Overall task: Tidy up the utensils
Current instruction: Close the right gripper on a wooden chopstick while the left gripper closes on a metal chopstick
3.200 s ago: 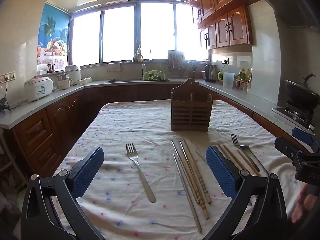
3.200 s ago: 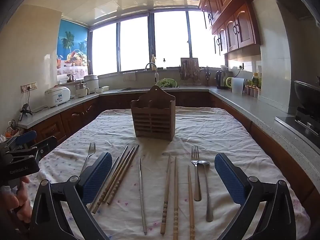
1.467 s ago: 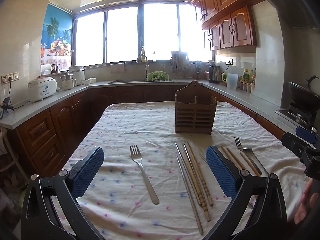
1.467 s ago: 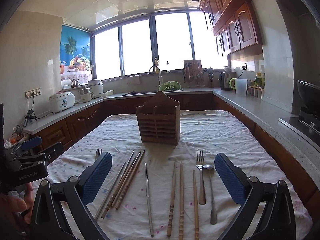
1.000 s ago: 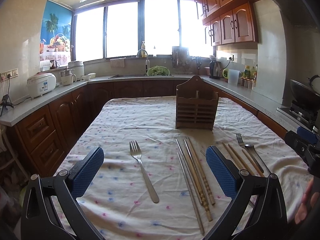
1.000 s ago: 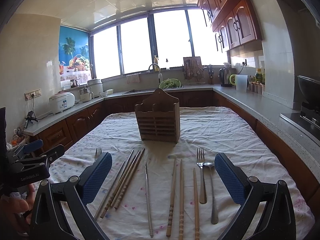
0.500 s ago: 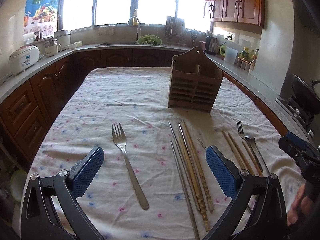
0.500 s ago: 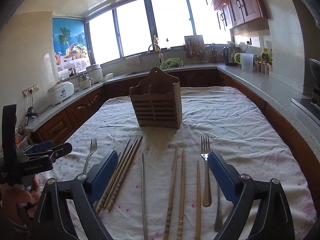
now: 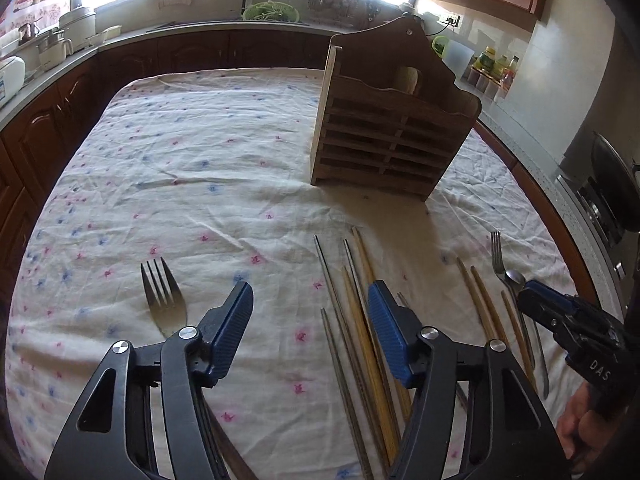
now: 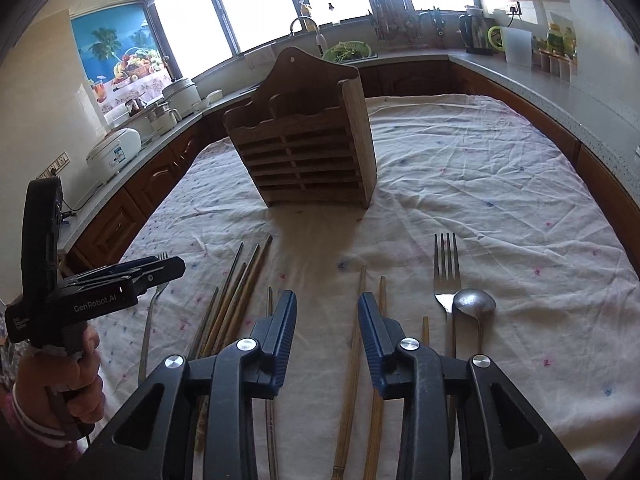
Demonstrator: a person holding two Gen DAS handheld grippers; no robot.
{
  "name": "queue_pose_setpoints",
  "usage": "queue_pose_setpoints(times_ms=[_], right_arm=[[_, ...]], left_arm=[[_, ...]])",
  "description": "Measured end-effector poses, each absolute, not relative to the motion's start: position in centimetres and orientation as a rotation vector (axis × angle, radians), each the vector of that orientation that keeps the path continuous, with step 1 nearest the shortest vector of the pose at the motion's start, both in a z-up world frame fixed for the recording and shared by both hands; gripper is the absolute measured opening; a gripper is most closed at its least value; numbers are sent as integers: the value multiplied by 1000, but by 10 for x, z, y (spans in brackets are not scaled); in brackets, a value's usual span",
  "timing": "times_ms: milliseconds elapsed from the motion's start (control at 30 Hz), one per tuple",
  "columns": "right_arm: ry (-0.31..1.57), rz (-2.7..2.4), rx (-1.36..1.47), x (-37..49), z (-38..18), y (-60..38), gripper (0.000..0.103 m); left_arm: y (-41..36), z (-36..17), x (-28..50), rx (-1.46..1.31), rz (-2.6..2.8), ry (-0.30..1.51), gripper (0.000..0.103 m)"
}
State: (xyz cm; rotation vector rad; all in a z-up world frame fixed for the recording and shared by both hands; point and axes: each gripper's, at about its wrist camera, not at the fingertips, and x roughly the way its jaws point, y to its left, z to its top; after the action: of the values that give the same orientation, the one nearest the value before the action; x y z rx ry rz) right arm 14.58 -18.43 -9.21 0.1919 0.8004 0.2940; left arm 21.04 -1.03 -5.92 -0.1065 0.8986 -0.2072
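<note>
Sunlit kitchen: bright windows (image 10: pixel 256 4) far ahead, dark wooden cabinets (image 9: pixel 48 120) under grey countertop (image 10: pixel 560 92), faucet (image 10: pixel 306 26) at centre, rice cooker (image 10: pixel 114 152) off left.

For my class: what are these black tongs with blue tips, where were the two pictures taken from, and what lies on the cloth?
A person holds a hand-held clamp in each hand; each carries a camera looking along its fingers. One picture comes from the left gripper, one from the right gripper. Both are closing, with only cloth showing between their pads, gripping nothing. On the flowered white tablecloth stand a slatted wooden utensil holder, and lie steel forks, a steel spoon, and wooden and metal chopsticks.
</note>
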Motion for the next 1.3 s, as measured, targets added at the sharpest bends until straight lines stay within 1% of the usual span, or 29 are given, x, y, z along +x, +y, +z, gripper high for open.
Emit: queue_pose_setpoints(times_ms=[100,200,233,367,467,533,567,867,933,967,1000,1033,1067,1100,1300], right_arm=[[845,282,191,160,-103,-184,25],[879,275,197,172,-112,-185,21],[886,277,200,174,-113,-185,21],[913,276,185,184,-119,-181,21],[939,266,171,192,-126,-180,21],[958,267,175,198,-132,-180,20],[958,269,174,199,-133,-180,19],[965,276,108,211,-133,-171,19],[959,279,88,212,-133,-168,19],[959,276,71,213,-133,-166,19],[958,271,49,212,-133,-163,17],[957,264,26,212,-133,-161,15],[956,261,14,211,-133,-160,9],[958,265,16,212,-133,-160,7],[955,303,120,211,-127,-172,5]], left_arm=[[-16,-65,225,-90,-220,922,50],[-22,-70,237,-80,-231,942,45],[-23,-72,240,-79,-234,949,42],[-23,-81,252,-66,-234,975,40],[-24,-90,260,-63,-233,1002,33],[-24,-95,265,-64,-232,1021,26],[-24,-98,267,-64,-236,1030,25],[-50,-100,274,94,-280,1023,23],[-51,-100,276,105,-279,1022,18],[-52,-100,277,112,-279,1019,14],[-52,-100,277,116,-281,1016,11],[-52,-100,277,114,-284,1014,9],[-52,-100,277,113,-285,1012,8],[-53,-100,277,114,-284,1012,8],[-51,-88,268,76,-315,989,4]])
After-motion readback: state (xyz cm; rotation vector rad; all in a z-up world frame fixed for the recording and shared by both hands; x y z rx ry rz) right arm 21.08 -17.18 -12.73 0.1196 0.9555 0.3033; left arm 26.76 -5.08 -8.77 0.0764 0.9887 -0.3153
